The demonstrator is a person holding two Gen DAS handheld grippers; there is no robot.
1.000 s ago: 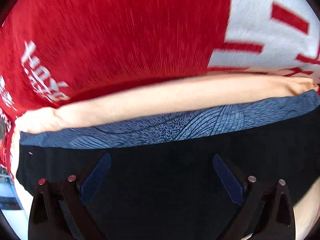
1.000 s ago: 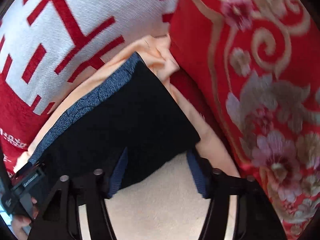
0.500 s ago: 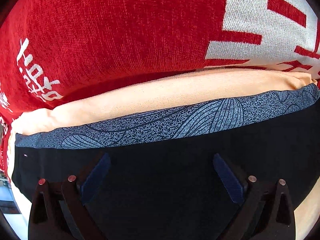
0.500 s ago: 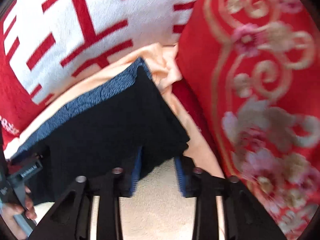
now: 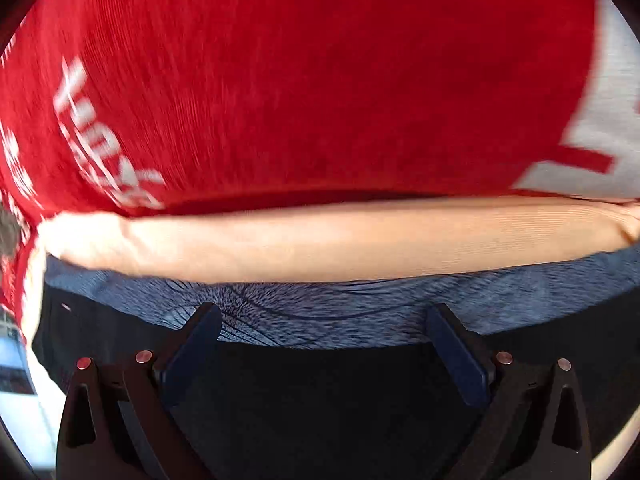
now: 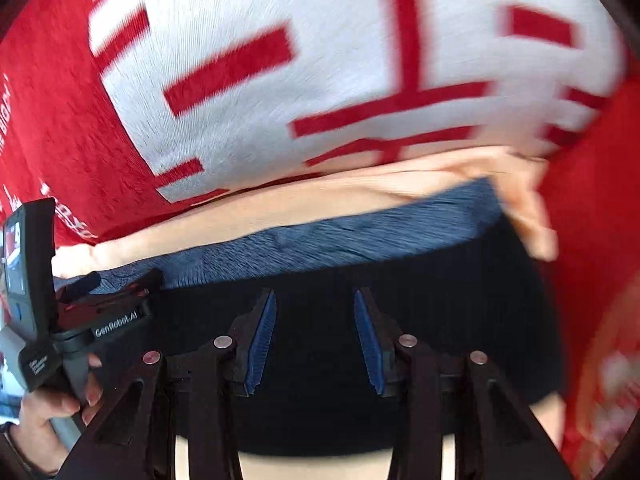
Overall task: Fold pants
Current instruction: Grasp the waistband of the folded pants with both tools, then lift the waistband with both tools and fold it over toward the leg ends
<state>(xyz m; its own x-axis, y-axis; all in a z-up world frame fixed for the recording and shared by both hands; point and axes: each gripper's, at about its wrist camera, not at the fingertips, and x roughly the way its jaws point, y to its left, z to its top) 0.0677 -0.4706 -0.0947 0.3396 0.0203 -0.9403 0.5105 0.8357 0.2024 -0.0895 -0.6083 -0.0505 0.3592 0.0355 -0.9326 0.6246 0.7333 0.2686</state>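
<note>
Blue-padded and set fairly close together, the fingers of the right gripper (image 6: 315, 334) point down over the black pants (image 6: 420, 320). Its jaws have just been closing, with only flat black cloth under the gap between them and nothing pinched that can be seen. A second ago they stood wider at the pants' right corner, over the peach sheet (image 6: 360, 192); now they sit over the middle of the garment, and the view has swung from the floral red cushion to the white cushion with red strokes (image 6: 320, 60).

The left gripper (image 5: 320, 340) stands wide open, its pads apart above the pants (image 5: 320, 400) near the speckled blue waistband (image 5: 360, 304), clamping nothing. Compared with the earlier frame its tips now reach up to that band instead of lying lower on the black cloth.

The pants lie flat on the peach sheet (image 5: 320, 240), waistband toward the red blanket (image 5: 320, 80). At the right view's left edge a hand (image 6: 52, 412) grips the other gripper's handle.
</note>
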